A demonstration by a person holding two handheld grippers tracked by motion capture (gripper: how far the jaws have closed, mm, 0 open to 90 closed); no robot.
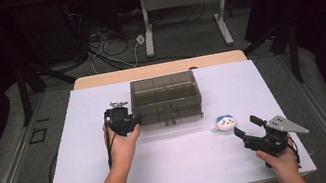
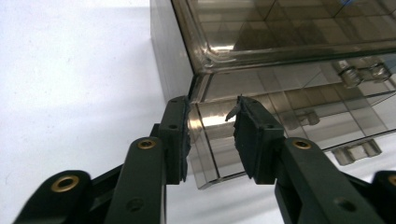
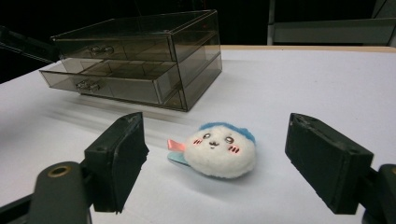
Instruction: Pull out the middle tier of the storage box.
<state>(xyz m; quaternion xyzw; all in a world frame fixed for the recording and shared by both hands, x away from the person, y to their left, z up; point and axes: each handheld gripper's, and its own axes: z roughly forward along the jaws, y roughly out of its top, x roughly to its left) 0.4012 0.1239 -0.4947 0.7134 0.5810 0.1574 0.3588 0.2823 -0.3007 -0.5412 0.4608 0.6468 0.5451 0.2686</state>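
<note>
A: Surface?
B: White table [image 1: 90,180], dark room behind, cables on the floor [image 1: 107,45] beyond.

A: Item one?
B: Smoked transparent drawer organizer [image 1: 166,98], centre of the table, two tiers; lower drawer [image 3: 116,84] pulled slightly out.

A: Left gripper [image 1: 123,120]?
B: At the organizer's front left corner. Jaws parted, one on each side of the lower drawer's corner [image 2: 208,140]; whether they touch it, cannot tell.

A: Item two?
B: Plush toy head [image 1: 226,122], white face, blue top, lying on the table just right of the organizer's front.

A: Right gripper [image 1: 248,130]?
B: Near the plush, aimed at it, jaws spread wide, holding nothing.
</note>
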